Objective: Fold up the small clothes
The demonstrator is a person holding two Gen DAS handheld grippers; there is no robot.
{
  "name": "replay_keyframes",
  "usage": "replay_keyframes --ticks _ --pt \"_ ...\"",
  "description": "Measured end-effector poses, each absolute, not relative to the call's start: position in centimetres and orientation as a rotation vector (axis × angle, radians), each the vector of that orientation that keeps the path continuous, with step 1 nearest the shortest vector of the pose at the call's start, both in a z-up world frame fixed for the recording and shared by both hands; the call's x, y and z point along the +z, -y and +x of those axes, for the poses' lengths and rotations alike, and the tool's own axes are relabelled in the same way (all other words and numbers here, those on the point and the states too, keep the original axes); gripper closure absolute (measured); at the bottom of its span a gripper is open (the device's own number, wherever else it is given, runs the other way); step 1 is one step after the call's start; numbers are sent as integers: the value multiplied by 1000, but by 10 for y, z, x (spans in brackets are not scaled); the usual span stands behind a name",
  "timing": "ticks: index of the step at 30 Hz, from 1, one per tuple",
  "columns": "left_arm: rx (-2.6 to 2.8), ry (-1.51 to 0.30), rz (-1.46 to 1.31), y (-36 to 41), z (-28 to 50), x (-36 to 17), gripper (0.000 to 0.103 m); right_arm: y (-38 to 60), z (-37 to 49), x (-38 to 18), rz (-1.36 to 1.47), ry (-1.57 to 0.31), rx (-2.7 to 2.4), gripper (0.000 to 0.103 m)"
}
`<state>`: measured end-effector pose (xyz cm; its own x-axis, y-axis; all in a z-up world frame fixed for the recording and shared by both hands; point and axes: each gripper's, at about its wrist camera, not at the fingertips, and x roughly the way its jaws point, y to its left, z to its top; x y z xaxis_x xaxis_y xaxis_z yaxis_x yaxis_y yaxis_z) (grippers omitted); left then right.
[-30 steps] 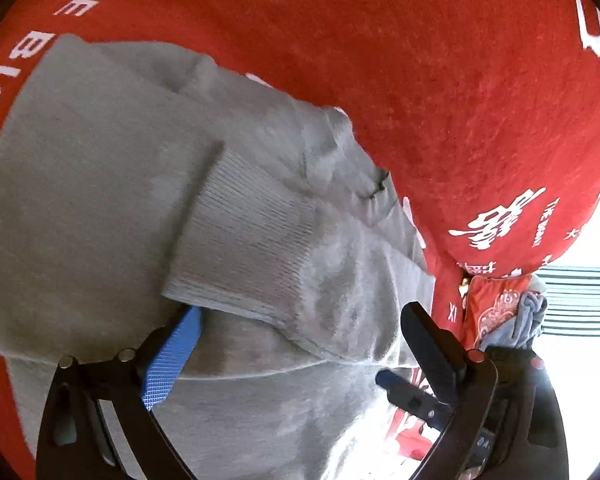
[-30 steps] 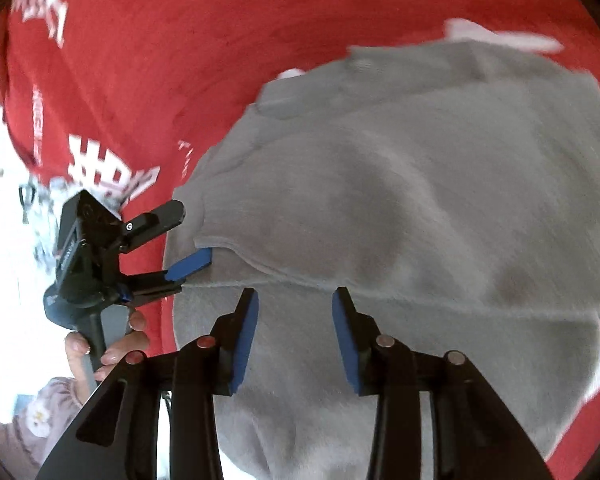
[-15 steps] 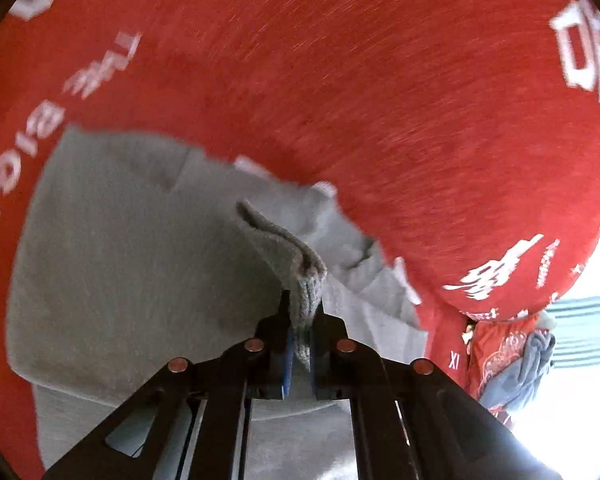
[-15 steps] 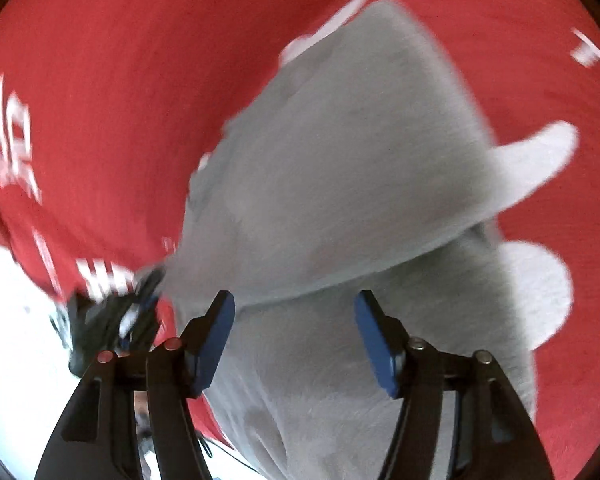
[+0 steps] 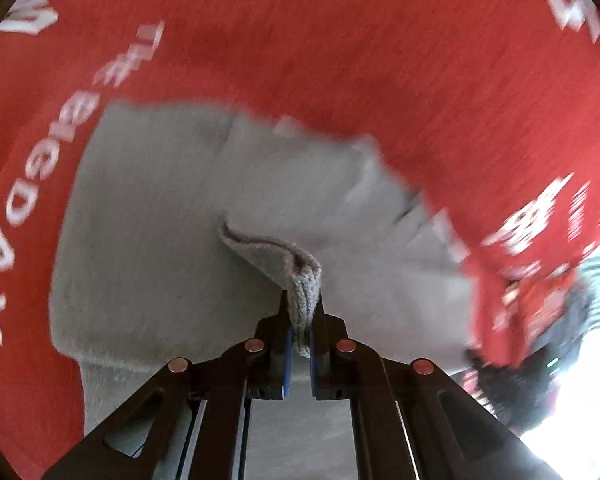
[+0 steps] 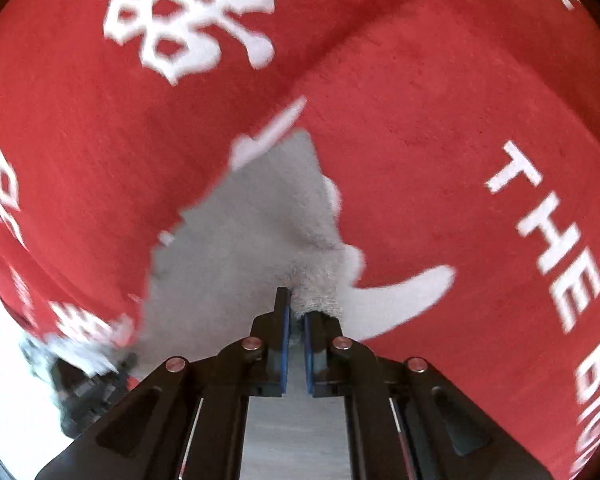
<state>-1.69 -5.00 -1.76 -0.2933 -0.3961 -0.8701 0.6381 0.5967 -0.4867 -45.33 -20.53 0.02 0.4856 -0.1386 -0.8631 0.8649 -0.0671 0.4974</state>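
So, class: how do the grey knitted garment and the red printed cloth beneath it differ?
The grey knitted garment is plain; the red printed cloth carries white lettering. The garment is pinched up by the left gripper and right gripper; the cloth lies spread underneath. Both are soft fabric.

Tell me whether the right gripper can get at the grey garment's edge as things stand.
Yes, it looks so: the right gripper is already shut on an edge of the grey garment, with nothing between them on the red cloth.
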Motion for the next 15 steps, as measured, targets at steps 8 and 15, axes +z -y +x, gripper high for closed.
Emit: replay_keyframes --ticks 8,15 --pt "-1012 -1559 186 41 -21 -26 96 203 -456 38 1280 -772 -854 40" --pt "-1003 -1544 219 48 -26 -19 96 263 -451 4 1318 -830 -949 40"
